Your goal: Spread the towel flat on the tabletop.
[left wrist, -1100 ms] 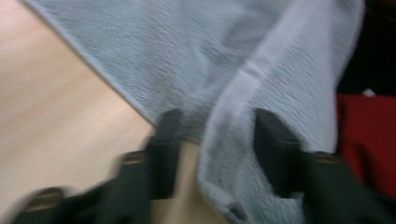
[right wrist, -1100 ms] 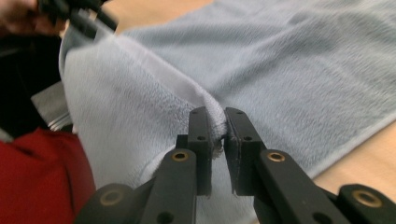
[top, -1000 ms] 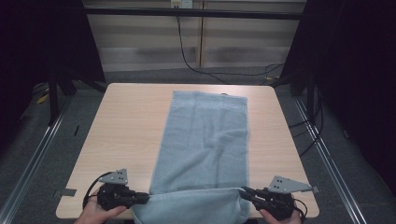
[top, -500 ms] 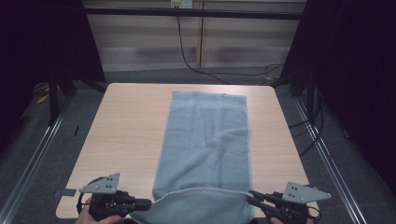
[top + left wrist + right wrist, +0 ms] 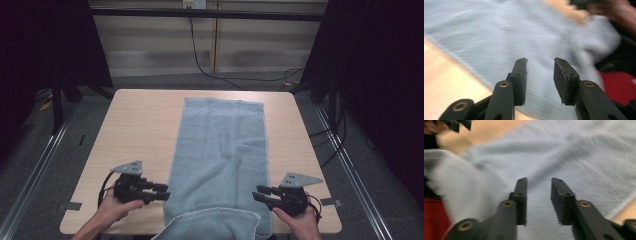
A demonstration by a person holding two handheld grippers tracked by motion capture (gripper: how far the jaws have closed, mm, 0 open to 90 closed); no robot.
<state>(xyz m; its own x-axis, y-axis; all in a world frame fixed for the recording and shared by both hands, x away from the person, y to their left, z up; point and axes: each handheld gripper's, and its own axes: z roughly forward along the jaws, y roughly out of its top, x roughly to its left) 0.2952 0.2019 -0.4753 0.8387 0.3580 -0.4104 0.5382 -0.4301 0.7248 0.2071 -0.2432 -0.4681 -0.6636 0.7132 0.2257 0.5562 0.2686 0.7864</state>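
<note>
- Your work here is the light blue towel, which lies lengthwise down the middle of the wooden table, its far hem near the far edge and its near end bunched into a soft fold that hangs over the near edge.
- Your left gripper sits just at the towel's left border near that fold; in the left gripper view its jaws stand apart with nothing between them, only blurred cloth beyond.
- Your right gripper sits at the towel's right border, level with the other; in the right gripper view its jaws are likewise apart and empty over the cloth.
- Judged from this, you are between grasps: the towel is laid out, the near end is loose, and neither side is held.
- The next move likely calls for a fresh grip on both sides at once. Pick matching points on the left and right borders, so the cloth lifts evenly.
- Bring each lower jaw under the edge and catch a single layer; near the fold the layers overlap, and it is easy to pinch two.
- Both gripper views are blurred, so I cannot tell how close the pads are to the fabric; check before you close.
</note>
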